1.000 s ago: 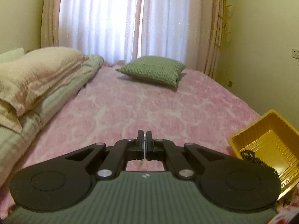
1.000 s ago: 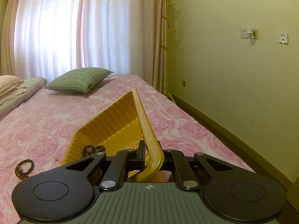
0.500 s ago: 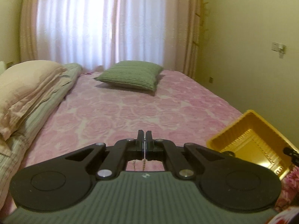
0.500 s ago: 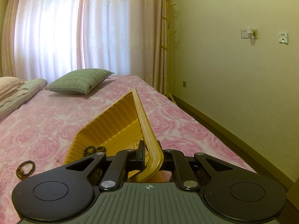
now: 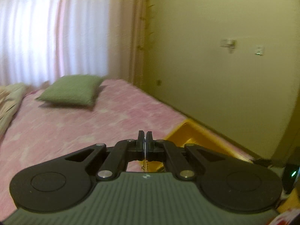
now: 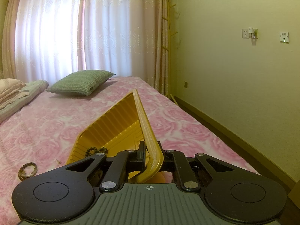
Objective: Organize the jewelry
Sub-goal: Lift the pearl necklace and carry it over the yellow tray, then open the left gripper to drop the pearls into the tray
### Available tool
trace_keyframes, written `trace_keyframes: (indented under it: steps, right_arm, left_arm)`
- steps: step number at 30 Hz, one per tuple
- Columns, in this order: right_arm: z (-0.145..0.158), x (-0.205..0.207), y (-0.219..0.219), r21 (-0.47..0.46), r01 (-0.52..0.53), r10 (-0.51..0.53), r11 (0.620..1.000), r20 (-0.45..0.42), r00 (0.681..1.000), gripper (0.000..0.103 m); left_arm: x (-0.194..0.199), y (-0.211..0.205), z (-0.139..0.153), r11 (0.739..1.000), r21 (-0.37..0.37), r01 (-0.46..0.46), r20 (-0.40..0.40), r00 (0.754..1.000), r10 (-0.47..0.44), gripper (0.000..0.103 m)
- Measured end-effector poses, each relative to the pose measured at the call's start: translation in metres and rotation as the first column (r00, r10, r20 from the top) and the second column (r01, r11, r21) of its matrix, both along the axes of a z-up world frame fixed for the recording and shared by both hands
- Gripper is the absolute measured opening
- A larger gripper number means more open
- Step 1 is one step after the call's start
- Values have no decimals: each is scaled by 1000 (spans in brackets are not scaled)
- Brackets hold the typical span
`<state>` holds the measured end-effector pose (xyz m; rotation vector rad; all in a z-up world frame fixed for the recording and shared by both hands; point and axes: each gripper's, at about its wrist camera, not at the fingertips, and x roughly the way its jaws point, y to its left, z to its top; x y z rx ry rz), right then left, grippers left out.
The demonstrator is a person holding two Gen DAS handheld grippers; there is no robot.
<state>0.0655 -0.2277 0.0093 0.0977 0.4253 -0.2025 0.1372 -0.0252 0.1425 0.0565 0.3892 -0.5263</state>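
Note:
My right gripper (image 6: 150, 150) is shut on the near rim of a yellow plastic tray (image 6: 120, 123) and holds it tilted up off the pink bedspread. A dark bead bracelet (image 6: 95, 151) lies inside the tray at its low left end. A brown bead bracelet (image 6: 28, 170) lies on the bed left of the tray. My left gripper (image 5: 145, 140) is shut on a thin gold chain (image 5: 144, 166) that hangs below its fingers, above the bed just left of the tray (image 5: 189, 136).
A green pillow (image 6: 80, 82) lies far back on the bed, with folded bedding (image 6: 16, 93) at the left. A wall (image 6: 234, 75) and floor strip run along the bed's right edge. A wooden coat rack (image 6: 166, 43) stands by the curtains.
My left gripper has swung to the right with the chain, toward the tray; its view is blurred. The right gripper and the tilted tray have barely moved.

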Motion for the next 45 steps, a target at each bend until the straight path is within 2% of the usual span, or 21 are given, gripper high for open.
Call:
trace_keyframes:
  steps: [5,9,13,16,22,26,29,33,40,44,45]
  right_arm:
    - [0,0,1,6,-1,1,1000,4,1000,9]
    - [-1,0,-1,12,-1,1,1000,4,1000,9]
    - [-1,0,-2,16,-1,1,1000,3,1000,9]
    - [-2,-1,-3,15,-4,4,1000,4,1000,9]
    - [-3,-1,-4,21,-2,1,1000,5,1000,9]
    - [-3,-1,-3,17,-2,2,1000,4,1000,9]
    - [-4,0,-4,18,0,0,1000,1,1000,9]
    - [-4,-1,-3,14,-1,1,1000,0,1000,9]
    - [-4,-1,-3,14,1,-1,1000,-1,1000,9]
    - [-4,0,-3,12,0,0,1000,0,1000,9]
    - [-4,0,-4,12,0,0,1000,0,1000,9]
  left_arm:
    - [6,-45,15,994,-1,108,21,994,-108,0]
    - [16,-76,13,984,18,179,2,984,-179,0]
    - [24,-101,4,958,51,282,-26,959,-281,0]
    - [30,-115,-4,929,85,359,-52,933,-356,0]
    - [48,-123,-30,857,69,511,-121,857,-502,0]
    - [53,-133,-48,794,132,593,-177,802,-570,0]
    - [57,-138,-61,761,161,629,-228,774,-591,0]
    - [63,-137,-73,762,170,625,-274,773,-572,0]
    - [71,-133,-80,774,193,603,-294,788,-540,0]
    - [76,-132,-79,795,189,576,-298,805,-513,9]
    - [77,-132,-79,803,190,565,-298,812,-502,18]
